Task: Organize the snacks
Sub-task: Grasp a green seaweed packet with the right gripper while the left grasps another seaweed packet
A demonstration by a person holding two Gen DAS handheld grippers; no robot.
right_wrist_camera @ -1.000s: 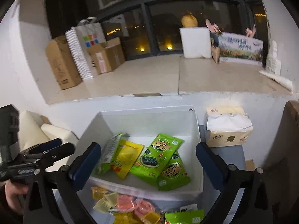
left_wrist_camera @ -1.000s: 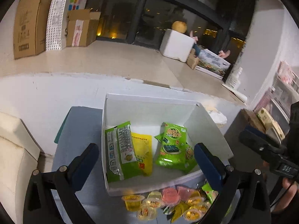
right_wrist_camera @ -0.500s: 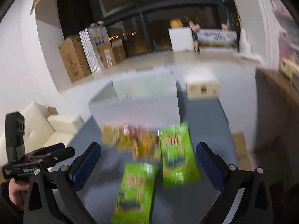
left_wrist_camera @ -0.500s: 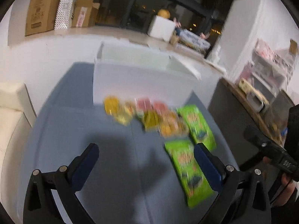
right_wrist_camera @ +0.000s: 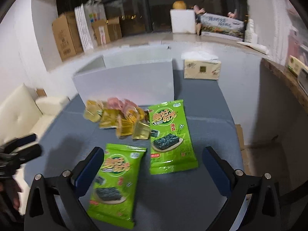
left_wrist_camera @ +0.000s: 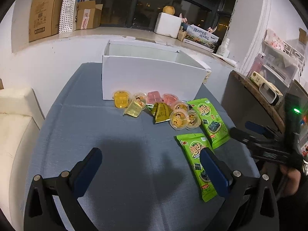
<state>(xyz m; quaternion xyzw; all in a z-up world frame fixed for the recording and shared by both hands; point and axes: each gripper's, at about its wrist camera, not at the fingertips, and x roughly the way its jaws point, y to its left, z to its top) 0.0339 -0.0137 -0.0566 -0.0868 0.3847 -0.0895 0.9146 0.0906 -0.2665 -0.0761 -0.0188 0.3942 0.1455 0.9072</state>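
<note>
Two green seaweed snack packs lie flat on the blue-grey tablecloth: the near pack (right_wrist_camera: 113, 179) (left_wrist_camera: 198, 161) and the far pack (right_wrist_camera: 169, 136) (left_wrist_camera: 209, 121). Several jelly cups (left_wrist_camera: 152, 109) (right_wrist_camera: 117, 117), yellow and pink, cluster in front of the white box (left_wrist_camera: 152, 77) (right_wrist_camera: 125, 82). My left gripper (left_wrist_camera: 152, 165) is open above bare cloth, its right finger over the near pack's edge. My right gripper (right_wrist_camera: 152, 165) is open, with both packs between its fingers; it holds nothing. The box's inside is hidden from here.
A tissue box (right_wrist_camera: 201, 68) sits right of the white box. A cream sofa (left_wrist_camera: 13, 119) borders the table's left side, and a brown side table (left_wrist_camera: 256, 96) with small items stands to the right. Cardboard boxes (left_wrist_camera: 44, 11) line the window ledge behind.
Both grippers have pulled back and dropped lower from over the white box. The view went from looking into the box to looking across the table at the packs and cups.
</note>
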